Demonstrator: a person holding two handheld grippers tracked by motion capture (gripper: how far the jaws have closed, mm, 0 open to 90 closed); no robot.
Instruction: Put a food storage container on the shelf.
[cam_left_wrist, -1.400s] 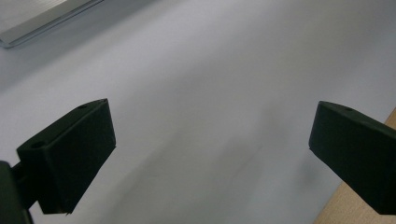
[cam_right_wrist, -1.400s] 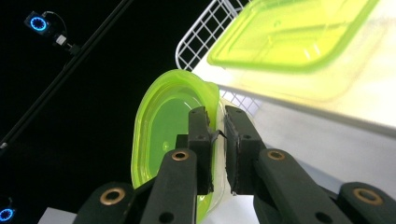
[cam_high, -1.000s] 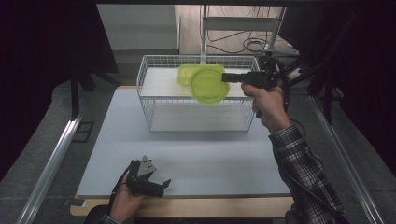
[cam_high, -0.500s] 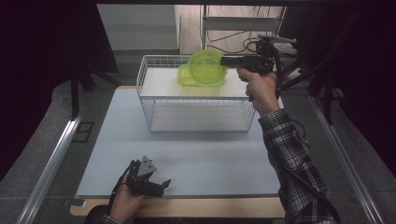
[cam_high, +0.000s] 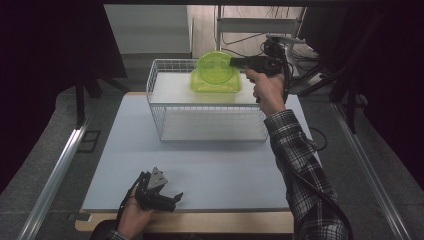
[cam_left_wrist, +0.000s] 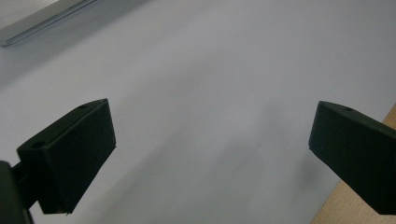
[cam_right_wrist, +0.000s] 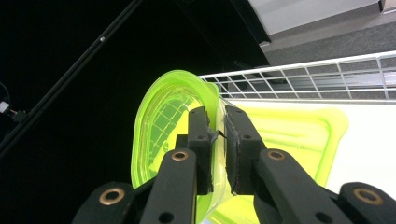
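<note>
A: Your right gripper (cam_right_wrist: 217, 135) is clamped on the rim of the green bowl (cam_high: 216, 70). Pads nearly together, thin wall pinched between them, one pad (cam_right_wrist: 198, 140) inside the bowl, the other outside. Probably why the bowl hangs on edge: an edge pinch lets it tip.

B: Where's the bowl sitting?

A: Not sitting. It hangs beyond your fingertips, tilted almost upright, above the far side of the wire basket (cam_high: 165, 80). A green square tray (cam_right_wrist: 299, 135) lies flat just past the pads, inside the basket. Can't tell if bowl and tray touch.

B: Materials?

A: Bowl and tray are both translucent lime plastic, glossy and smooth. Bowl round with a rolled lip; tray has rounded corners. Basket is white wire grid, open top. I'd say slick plastic could slip in a rim grip.

B: Left side?

A: Your left gripper (cam_left_wrist: 210, 154) is wide open, nothing between the pads, parked low over the pale matte table (cam_high: 225, 170) near its wooden edge.
</note>
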